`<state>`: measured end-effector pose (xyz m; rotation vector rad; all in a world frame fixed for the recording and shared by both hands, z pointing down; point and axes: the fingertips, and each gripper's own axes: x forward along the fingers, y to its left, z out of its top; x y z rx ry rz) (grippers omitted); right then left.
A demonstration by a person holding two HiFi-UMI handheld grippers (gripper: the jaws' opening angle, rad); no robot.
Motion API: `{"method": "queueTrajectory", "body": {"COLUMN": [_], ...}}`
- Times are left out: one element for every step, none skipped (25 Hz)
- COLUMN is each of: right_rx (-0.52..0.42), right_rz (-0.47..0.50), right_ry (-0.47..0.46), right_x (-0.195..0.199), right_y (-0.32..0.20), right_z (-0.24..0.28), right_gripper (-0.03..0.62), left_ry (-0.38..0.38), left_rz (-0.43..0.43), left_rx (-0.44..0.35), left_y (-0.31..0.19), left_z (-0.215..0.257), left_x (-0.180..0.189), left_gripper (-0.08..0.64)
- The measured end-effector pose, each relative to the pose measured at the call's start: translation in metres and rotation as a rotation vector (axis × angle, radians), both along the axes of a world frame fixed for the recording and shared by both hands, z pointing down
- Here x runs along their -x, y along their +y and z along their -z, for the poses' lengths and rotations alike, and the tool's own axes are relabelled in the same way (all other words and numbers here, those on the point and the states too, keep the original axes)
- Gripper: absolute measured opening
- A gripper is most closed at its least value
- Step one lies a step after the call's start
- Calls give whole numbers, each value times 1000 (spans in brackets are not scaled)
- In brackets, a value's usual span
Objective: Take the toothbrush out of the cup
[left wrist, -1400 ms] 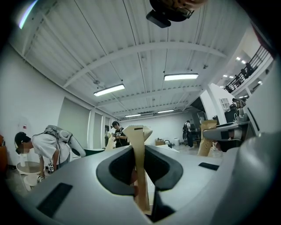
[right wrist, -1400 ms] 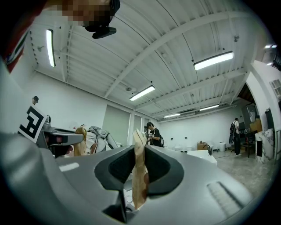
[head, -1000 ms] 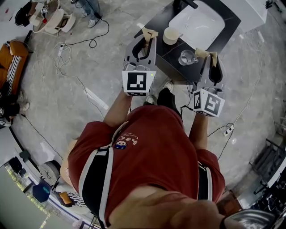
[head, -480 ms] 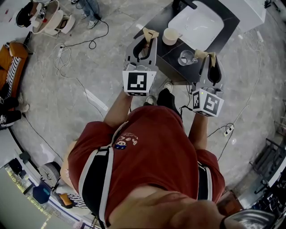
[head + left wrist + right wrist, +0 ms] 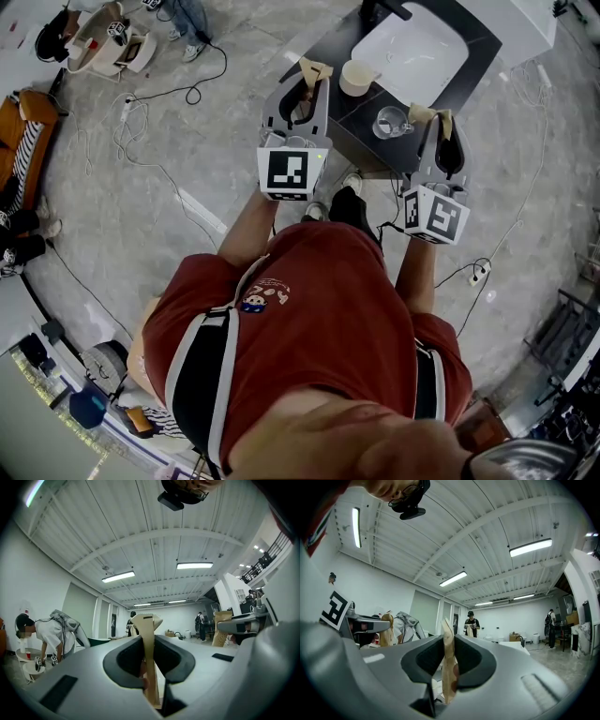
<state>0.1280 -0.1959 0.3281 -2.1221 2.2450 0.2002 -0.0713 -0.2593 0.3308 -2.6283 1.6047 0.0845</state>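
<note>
In the head view a dark counter (image 5: pixel 352 112) with a white sink (image 5: pixel 412 52) stands in front of me. On it are a cream cup (image 5: pixel 357 75) and a clear glass cup (image 5: pixel 390 122). I cannot make out a toothbrush at this size. My left gripper (image 5: pixel 314 69) hovers left of the cream cup, apart from it. My right gripper (image 5: pixel 433 114) hangs just right of the glass cup. Both point level, away from me. Neither gripper view shows the cups. The left gripper (image 5: pixel 146 620) and the right gripper (image 5: pixel 447 626) each have their tan pads together with nothing between them.
Cables (image 5: pixel 141 122) trail over the grey floor at the left, and a power strip (image 5: pixel 480 272) lies at the right. An orange seat (image 5: pixel 23 131) stands at the far left. A person (image 5: pixel 44 634) bends over a table, and another person (image 5: pixel 471 623) stands further back.
Both grippers and the cups stay where they were. Only people at the picture's far left edge have shifted a little.
</note>
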Motion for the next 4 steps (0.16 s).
{"method": "queueTrajectory", "body": {"right_rx": [-1, -1, -2, -3], "right_rz": [-1, -1, -2, -2], "right_ry": [2, 4, 4, 5], "right_x": [0, 0, 0, 0], "right_y": [0, 0, 0, 0], "right_z": [1, 1, 2, 2], "right_gripper": [75, 75, 75, 75], "left_ry": [2, 4, 5, 6], "left_rz": [1, 1, 1, 1], "left_rx": [-4, -7, -8, -10], "left_y": [0, -1, -1, -1], "left_z": [1, 2, 2, 3], "left_x": [0, 1, 1, 1], "left_gripper": [49, 49, 49, 49]}}
